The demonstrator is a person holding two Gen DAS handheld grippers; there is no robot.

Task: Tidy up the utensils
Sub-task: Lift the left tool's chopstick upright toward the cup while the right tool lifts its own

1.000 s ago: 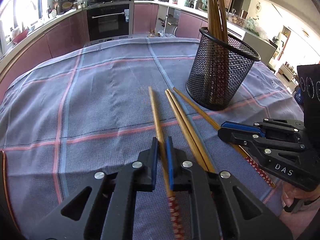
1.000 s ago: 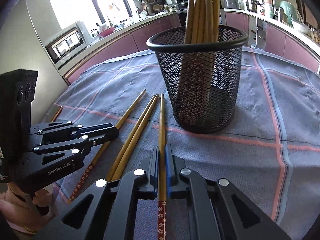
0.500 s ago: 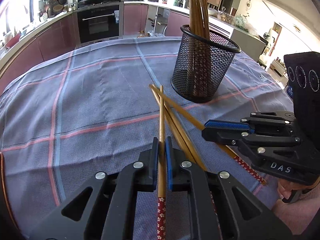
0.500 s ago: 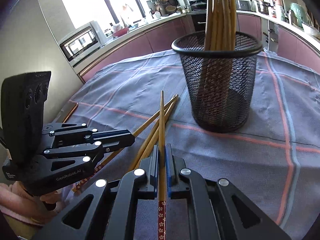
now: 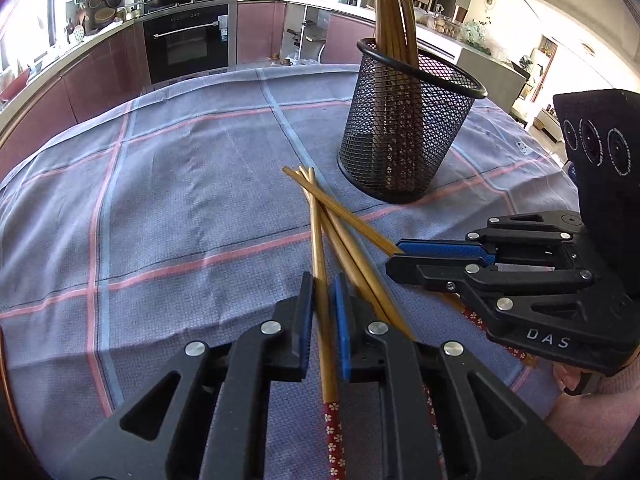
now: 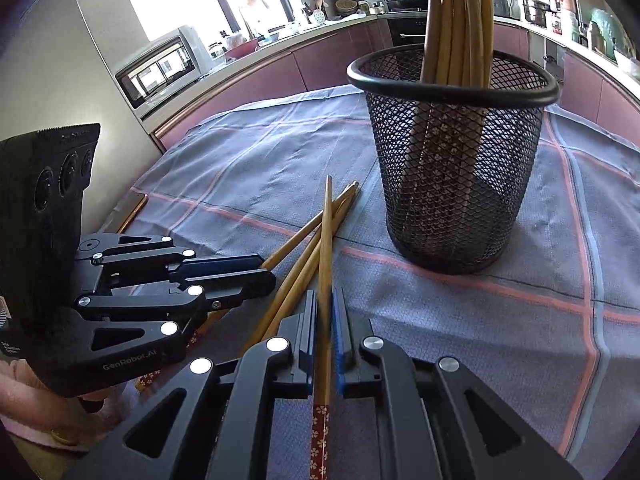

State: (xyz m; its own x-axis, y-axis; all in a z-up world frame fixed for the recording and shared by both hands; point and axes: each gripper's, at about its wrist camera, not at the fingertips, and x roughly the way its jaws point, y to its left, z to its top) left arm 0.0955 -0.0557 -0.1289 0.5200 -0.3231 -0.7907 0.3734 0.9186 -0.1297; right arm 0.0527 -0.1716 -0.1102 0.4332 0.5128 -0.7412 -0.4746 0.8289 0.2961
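Chopsticks lifted since a second ago: left gripper point(image 5: 320, 308) and right gripper point(image 6: 325, 320) each clamp one bamboo chopstick point(image 5: 318, 240) point(image 6: 327, 240), tips raised above two others point(image 5: 352, 248) lying on the checked cloth point(image 5: 180, 200), ready for the mesh holder point(image 5: 404, 120)

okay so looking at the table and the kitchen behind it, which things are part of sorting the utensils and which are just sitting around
Part of the job:
- left gripper, shut on a chopstick
- right gripper, shut on another chopstick
- two loose chopsticks on the cloth
- mesh holder, already holding chopsticks

Just lying about:
- checked tablecloth
- oven
- microwave
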